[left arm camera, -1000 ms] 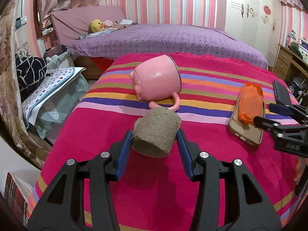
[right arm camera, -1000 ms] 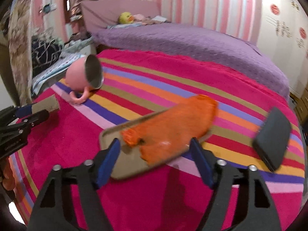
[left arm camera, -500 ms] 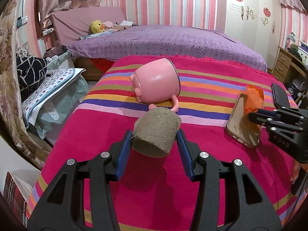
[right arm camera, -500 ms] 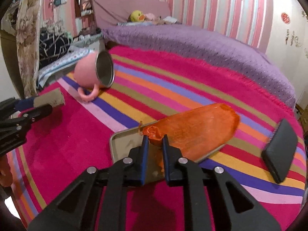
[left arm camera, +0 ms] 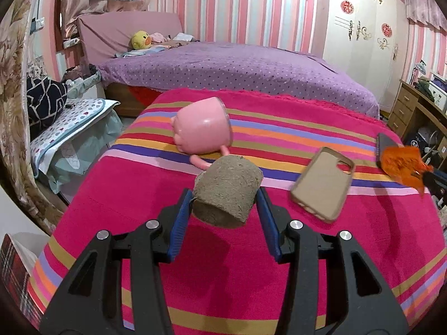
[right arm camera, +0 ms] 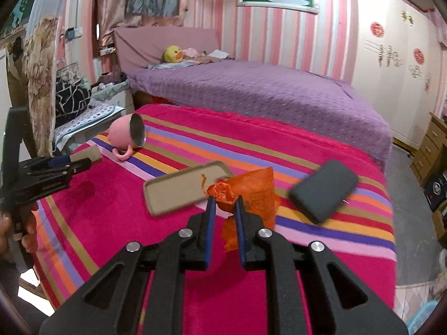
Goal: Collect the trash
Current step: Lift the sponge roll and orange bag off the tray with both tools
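- Left wrist view: left gripper (left arm camera: 225, 199) clamps one brown cardboard roll (left arm camera: 227, 191) above the striped blanket (left arm camera: 251, 265); the roll hides the pink mug's (left arm camera: 201, 136) handle tip. Right edge cuts off the orange wrapper (left arm camera: 405, 167).
- Right wrist view: right gripper (right arm camera: 225, 202) pinches the one orange wrapper (right arm camera: 251, 192), now lifted off the tan phone case (right arm camera: 178, 189). One dark phone (right arm camera: 324, 189), blurred.

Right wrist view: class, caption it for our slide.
Right gripper pinches crinkled orange plastic wrapper above tan phone case on striped blanket.
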`<state>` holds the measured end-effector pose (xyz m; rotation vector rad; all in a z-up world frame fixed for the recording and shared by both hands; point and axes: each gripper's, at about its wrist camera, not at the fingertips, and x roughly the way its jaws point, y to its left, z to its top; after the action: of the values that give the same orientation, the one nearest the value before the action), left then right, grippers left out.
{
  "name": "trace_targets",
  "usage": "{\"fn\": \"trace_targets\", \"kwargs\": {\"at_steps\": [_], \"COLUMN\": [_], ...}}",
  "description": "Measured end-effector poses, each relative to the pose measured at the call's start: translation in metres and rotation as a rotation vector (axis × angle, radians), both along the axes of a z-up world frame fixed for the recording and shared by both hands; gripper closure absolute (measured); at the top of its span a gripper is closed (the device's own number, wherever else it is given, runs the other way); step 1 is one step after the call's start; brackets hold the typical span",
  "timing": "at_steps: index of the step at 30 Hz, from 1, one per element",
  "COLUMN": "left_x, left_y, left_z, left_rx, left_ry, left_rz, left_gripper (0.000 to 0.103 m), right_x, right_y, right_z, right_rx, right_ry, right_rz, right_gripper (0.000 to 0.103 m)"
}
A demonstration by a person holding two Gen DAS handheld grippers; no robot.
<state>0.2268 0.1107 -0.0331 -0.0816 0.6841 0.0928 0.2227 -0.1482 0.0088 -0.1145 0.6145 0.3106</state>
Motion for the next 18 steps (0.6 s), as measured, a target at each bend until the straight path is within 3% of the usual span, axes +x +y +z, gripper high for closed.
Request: {"fn": "trace_targets", "kwargs": {"at_steps": [9, 13, 18], "left_x": [-0.029, -0.040, -0.051], "left_y": [-0.064, -0.096, -0.136], "left_z": [0.013, 0.013, 0.011], "left_rx": [0.007, -0.029, 0.021], "left_ry": [-0.036, -0.027, -0.019], "left_rz": [-0.076, -0.127, -0.188], "left_gripper": [0.057, 0.057, 0.057], "right_x": [-0.057, -0.078, -0.099], "right_y": [-0.075, -0.103, -0.129], "right_z": [0.006, 0.009, 0.010], "right_rx": [0.028, 0.027, 0.017], "right_ry": [-0.014, -0.021, -0.025], "right_rz": [-0.116, -0.155, -0.181], "right_gripper": [0.089, 0.089, 0.089]}}
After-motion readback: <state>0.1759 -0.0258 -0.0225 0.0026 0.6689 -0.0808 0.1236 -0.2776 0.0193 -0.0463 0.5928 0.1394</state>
